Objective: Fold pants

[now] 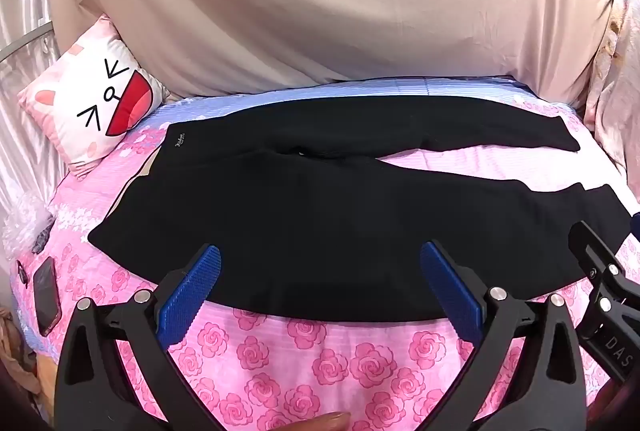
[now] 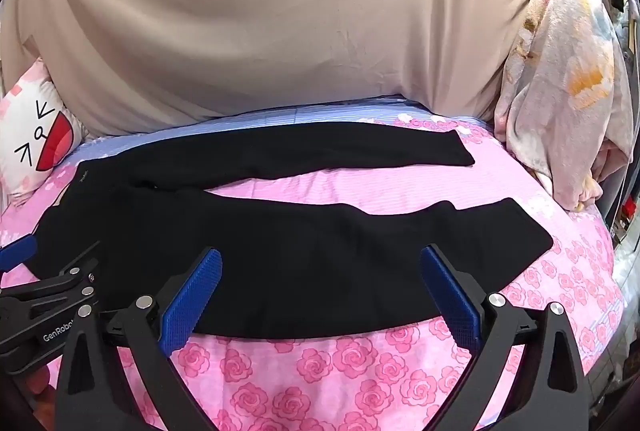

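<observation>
Black, matte pants (image 1: 320,215) lie spread flat across the rose-printed pink bed sheet (image 1: 320,363), waist at the left and legs reaching right; their tiny waistband label is too small to read. Both the left gripper (image 1: 320,291) and right gripper (image 2: 320,291) hover wide open and empty above the near hem, ribbed blue pads (image 2: 192,303) touching nothing.

Both wrist views angled down, pants (image 1: 320,215) shared
</observation>
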The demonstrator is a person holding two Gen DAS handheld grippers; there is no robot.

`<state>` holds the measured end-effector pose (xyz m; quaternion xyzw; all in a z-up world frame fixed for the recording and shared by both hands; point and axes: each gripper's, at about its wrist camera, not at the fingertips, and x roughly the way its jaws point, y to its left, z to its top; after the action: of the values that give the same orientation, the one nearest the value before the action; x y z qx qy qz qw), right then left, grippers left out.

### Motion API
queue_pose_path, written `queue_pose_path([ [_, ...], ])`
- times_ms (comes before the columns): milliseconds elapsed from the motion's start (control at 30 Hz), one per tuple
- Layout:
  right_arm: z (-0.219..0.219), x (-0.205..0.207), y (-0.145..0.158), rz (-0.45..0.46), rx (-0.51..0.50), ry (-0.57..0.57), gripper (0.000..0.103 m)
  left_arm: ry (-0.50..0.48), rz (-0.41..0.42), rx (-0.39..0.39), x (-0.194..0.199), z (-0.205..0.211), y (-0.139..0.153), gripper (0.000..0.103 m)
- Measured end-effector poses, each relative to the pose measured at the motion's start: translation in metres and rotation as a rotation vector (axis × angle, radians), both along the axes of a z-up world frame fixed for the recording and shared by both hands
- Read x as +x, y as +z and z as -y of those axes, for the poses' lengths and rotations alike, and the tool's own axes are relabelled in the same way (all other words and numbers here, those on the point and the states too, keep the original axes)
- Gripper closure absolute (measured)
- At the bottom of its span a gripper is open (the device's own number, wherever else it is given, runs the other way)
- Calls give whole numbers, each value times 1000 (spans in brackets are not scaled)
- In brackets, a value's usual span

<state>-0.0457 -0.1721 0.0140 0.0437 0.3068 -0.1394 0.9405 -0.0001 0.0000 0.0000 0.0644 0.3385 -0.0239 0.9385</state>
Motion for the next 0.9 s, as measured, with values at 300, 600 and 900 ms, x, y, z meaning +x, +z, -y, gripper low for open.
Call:
queue_pose_path([
  [300,0,4,-2,-14,-1,4,6,-9,-4,8,1,3,-6,5],
  [600,3,6,-7,-22,5,3,6,-11,-7,7,4,2,-10,5],
  [900,3,7,-9,-25,14,5,6,-10,-18,5,4,5,-13,5],
])
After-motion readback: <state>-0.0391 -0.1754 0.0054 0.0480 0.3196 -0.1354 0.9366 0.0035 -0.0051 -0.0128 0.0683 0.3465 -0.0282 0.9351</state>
